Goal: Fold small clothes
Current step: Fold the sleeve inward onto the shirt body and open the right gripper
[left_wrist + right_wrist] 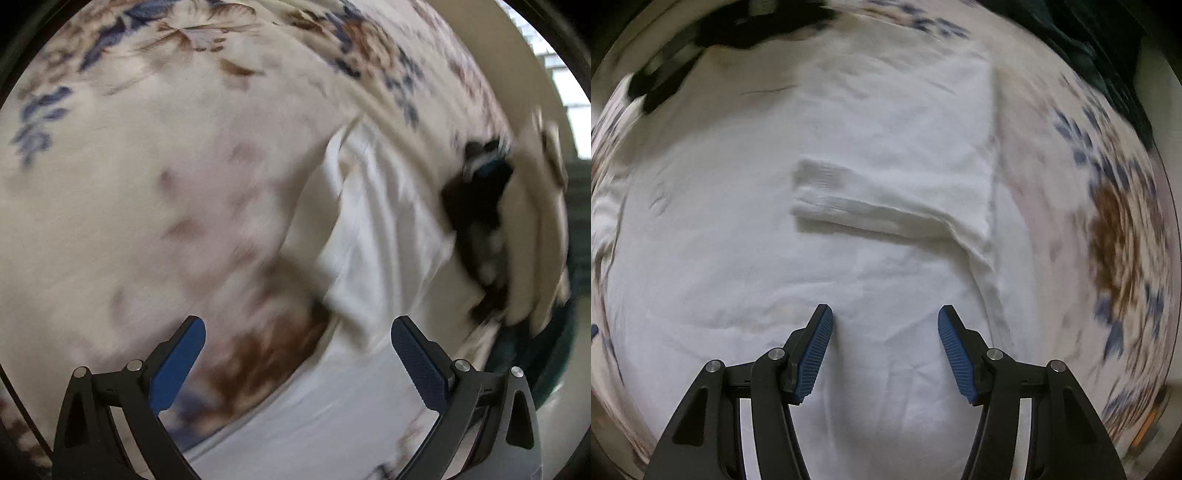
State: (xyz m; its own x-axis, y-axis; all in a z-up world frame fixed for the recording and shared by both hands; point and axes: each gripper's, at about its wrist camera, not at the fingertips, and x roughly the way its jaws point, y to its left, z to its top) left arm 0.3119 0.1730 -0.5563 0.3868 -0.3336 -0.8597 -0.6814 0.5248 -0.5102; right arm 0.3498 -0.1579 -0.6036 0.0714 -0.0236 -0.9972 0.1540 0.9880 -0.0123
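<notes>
A white garment point(871, 147) lies spread on a floral bedsheet point(1115, 221), with one sleeve point(857, 199) folded across its body. My right gripper point(885, 325) is open just above the garment's lower part, holding nothing. In the left wrist view the same white garment point(376, 236) lies to the right, over the floral sheet point(147, 177). My left gripper point(297, 343) is wide open and empty, hovering over the garment's edge and the sheet. Both views are motion-blurred.
A black-and-white cloth item point(480, 221) lies at the garment's far side; it also shows in the right wrist view point(701, 40). A dark green fabric point(1108, 59) lies at the sheet's edge. A pale wall and window point(554, 81) stand beyond.
</notes>
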